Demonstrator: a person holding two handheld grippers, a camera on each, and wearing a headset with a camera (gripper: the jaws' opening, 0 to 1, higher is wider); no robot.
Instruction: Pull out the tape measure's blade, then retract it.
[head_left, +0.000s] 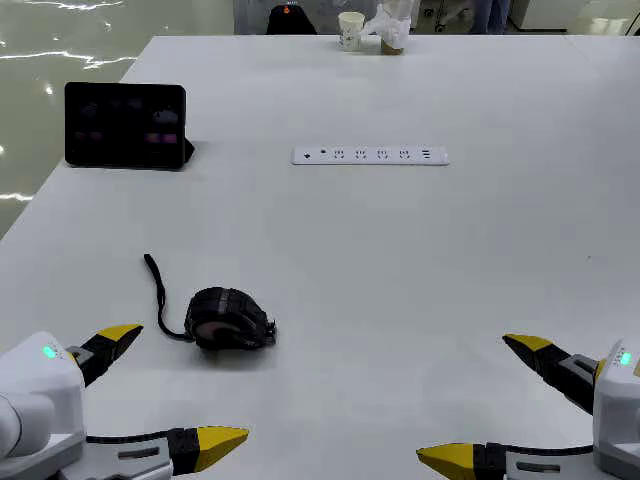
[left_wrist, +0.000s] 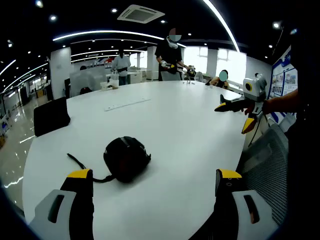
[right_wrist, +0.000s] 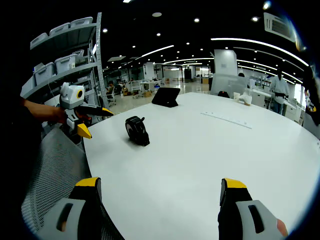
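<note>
Fingers (head_left: 215, 440) of my left gripper (head_left: 178, 385) stand spread wide with nothing between them. Those of my right gripper (head_left: 472, 400) are spread just as wide and also hold nothing. Both grippers hover over the near edge of the white tabletop (head_left: 400, 250).

The black tape measure (head_left: 228, 318) rests on the tabletop just ahead of my left gripper and a little toward the middle, near that gripper's fingertips but not touching them. It is well apart from the right gripper. Its black wrist strap (head_left: 155, 280) lies loose on the tabletop, trailing from the case away from me and to the left.

Farther out, a white power strip (head_left: 370, 155) lies flat across the middle of the tabletop. A dark tablet (head_left: 125, 125) stands propped up toward the far left. A paper cup (head_left: 351, 30) stands at the far edge.
</note>
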